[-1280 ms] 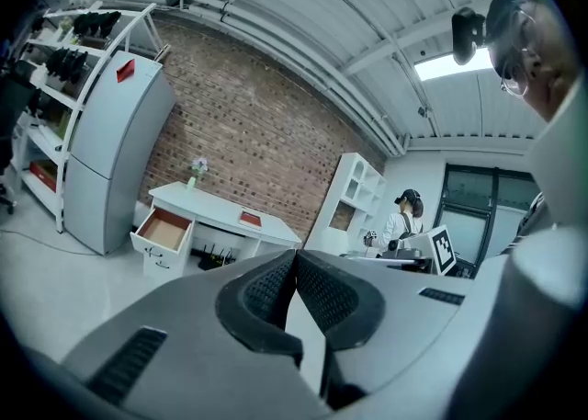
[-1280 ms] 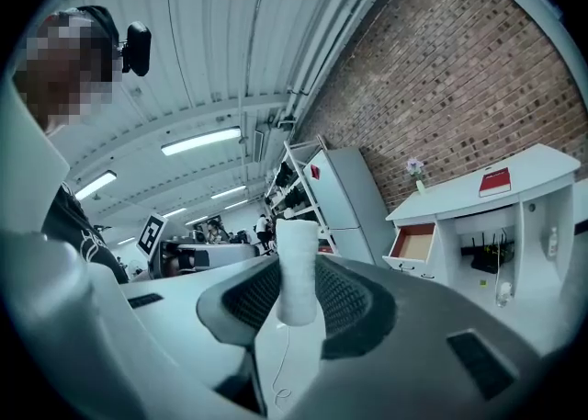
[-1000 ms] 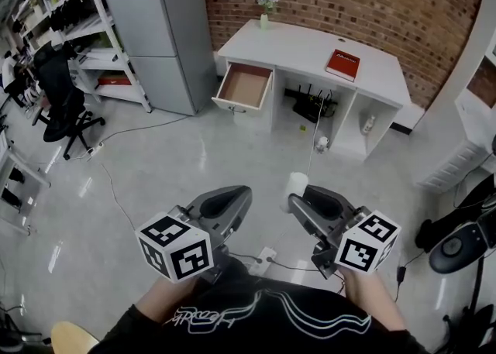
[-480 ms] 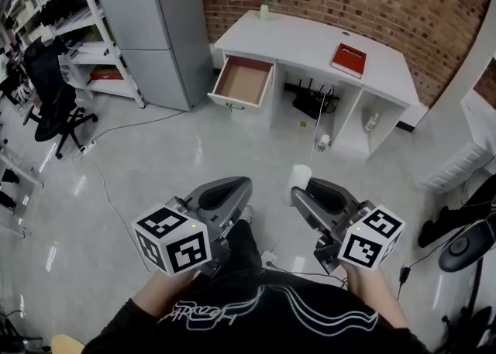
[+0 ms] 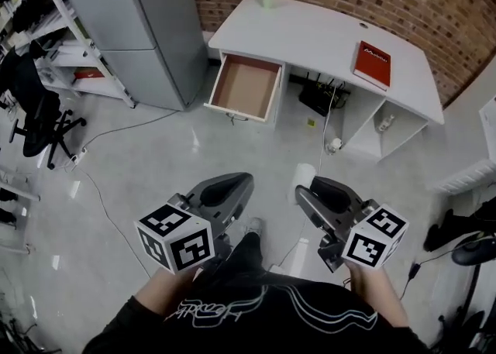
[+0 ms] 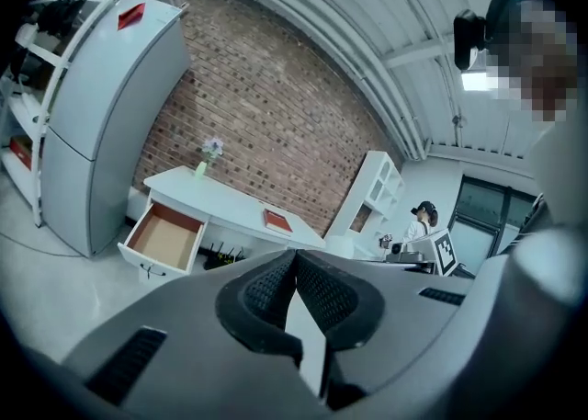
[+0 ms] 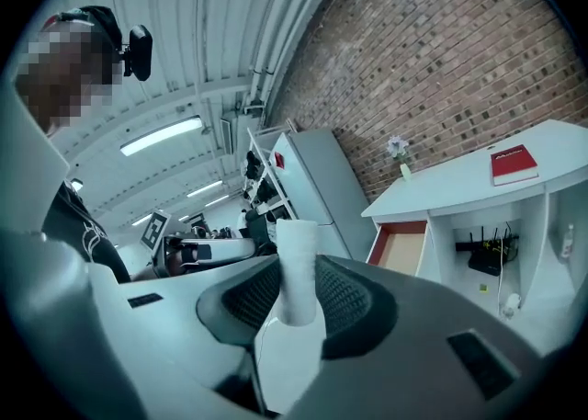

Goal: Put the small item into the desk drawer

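White and cylindrical, the small item [image 7: 297,262] stands upright between the black ribbed pads [image 7: 344,302] of the right gripper [image 7: 296,299], pinched on both sides with its top poking above them. The left gripper [image 6: 294,262] has its jaws closed tip to tip on nothing. In the head view both sit lower centre; the open drawer [image 5: 245,87] of the white desk [image 5: 325,35] lies well apart, upper centre
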`<state>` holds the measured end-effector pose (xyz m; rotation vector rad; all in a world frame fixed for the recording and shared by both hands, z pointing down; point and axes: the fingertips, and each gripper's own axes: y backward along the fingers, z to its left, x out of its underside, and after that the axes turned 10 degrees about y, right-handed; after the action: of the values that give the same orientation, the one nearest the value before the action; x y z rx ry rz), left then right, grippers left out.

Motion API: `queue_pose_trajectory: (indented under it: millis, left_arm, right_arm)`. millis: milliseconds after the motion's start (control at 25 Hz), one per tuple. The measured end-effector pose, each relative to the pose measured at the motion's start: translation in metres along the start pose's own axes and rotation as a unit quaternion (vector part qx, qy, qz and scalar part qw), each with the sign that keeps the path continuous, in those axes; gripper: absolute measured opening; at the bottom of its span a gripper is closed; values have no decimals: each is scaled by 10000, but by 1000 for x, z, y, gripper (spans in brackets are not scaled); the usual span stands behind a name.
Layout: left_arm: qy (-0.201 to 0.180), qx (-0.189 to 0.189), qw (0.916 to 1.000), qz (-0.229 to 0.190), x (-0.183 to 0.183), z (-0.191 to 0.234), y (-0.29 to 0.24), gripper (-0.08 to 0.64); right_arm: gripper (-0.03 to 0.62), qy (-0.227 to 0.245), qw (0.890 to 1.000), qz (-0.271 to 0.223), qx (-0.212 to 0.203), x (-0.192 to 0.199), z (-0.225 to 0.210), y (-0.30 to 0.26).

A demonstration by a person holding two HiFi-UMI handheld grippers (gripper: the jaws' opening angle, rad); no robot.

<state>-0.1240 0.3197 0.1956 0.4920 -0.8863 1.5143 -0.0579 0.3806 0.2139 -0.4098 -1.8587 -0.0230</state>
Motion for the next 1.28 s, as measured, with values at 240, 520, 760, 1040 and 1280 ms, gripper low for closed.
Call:
queue_pose_trajectory:
  millis: [240,520,760,1040,1280]
  left_arm:
    - [72,-122,9998,100,-100,115,-67,21]
    - [236,-154,9993,227,-148,209,-122,21]
    - [439,-207,9985,256,-155,243,-143,21]
    - [569,-476,9969,280,-152,274,-160,21]
    - [644,-734,9946,348,-155,299,-199,21]
  right_arm:
    - [129,-97,9996,238,71,-46,-93,-125]
    - [129,-74,9988,420,234,-64,-170,-218]
    - [129,-92,9971,672,349,-56,-200,-248]
    - [130,133,9946,998,255,-45,-227,-273]
    - [130,55,9931,1170,58,-38,-278,-299]
